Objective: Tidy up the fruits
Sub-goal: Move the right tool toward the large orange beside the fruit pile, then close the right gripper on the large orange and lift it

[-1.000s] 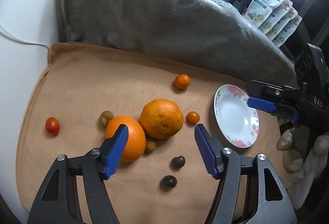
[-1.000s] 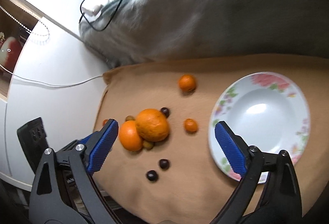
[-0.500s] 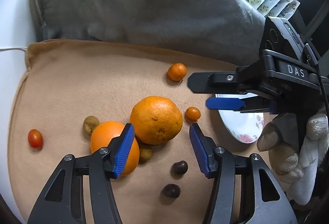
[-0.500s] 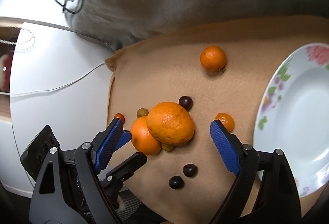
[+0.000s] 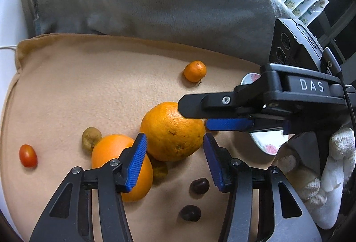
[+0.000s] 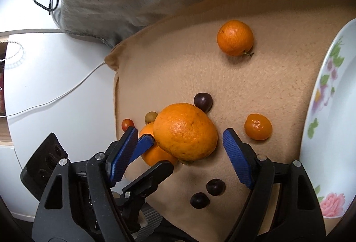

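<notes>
Both grippers have closed in on the big orange (image 5: 172,130) over the last second. A second ago I had the left gripper (image 5: 174,154) well back from the fruit pile and the right gripper (image 6: 178,150) off by the plate (image 6: 333,108); now each straddles the same fruit. Left jaws stand apart, narrower than before, one blue pad at either flank of the big orange, just beside the skin; contact I cannot confirm. Right jaws also stand apart and wider, the orange sitting between them, toward the left finger, nothing clamped.

The smaller orange (image 5: 121,164) lies touching the big one, partly under my left finger. A cherry tomato (image 5: 28,155) sits far to the left of the left gripper; two dark fruits (image 5: 199,186) lie below its right finger. A mandarin (image 6: 235,37) lies ahead of the right gripper, a small orange fruit (image 6: 258,126) just right of its right finger, the plate beyond that.

Judgement: no fruit is on the plate yet. Two grippers crowding one orange risk collision; one should yield.
</notes>
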Available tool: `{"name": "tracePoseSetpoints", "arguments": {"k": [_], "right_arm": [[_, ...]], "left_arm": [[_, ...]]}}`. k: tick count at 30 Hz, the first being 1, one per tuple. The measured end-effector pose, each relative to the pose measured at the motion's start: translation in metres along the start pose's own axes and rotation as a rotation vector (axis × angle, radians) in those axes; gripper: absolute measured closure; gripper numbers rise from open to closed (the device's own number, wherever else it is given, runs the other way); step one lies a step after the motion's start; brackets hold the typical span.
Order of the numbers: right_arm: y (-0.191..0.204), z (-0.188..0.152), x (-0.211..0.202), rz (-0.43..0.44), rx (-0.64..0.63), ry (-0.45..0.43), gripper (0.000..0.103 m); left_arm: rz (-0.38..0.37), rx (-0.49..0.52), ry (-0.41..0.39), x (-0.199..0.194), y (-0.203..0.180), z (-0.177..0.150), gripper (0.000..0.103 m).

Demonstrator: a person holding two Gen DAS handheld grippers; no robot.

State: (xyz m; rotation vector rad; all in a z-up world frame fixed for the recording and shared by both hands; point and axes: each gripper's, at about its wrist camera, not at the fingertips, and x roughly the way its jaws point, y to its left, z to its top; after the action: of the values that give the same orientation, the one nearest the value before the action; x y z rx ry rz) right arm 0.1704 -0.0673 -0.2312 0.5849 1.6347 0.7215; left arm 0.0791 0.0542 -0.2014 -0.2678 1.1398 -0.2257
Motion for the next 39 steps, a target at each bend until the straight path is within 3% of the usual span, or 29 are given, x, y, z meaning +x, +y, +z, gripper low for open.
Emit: {"name": "tracePoseSetpoints", "arguments": {"k": [8,17,39], "right_arm": [[0.001,0.003,0.015,-0.007,0.019,0.014,0.021],[-0.007,0.007,0.02,0.002,0.055,0.02,0.035],[-0.004,0.001,0.002,0.025,0.058,0.0,0.037]], "left_arm": [[-0.001,-0.001,0.011,0.008,0.0,0.006,0.052],[0.011,0.016,0.002,0.013,-0.007,0.004,0.054],[0.014,0.04,-0.026,-0.004,-0.015,-0.003,0.054]]}}
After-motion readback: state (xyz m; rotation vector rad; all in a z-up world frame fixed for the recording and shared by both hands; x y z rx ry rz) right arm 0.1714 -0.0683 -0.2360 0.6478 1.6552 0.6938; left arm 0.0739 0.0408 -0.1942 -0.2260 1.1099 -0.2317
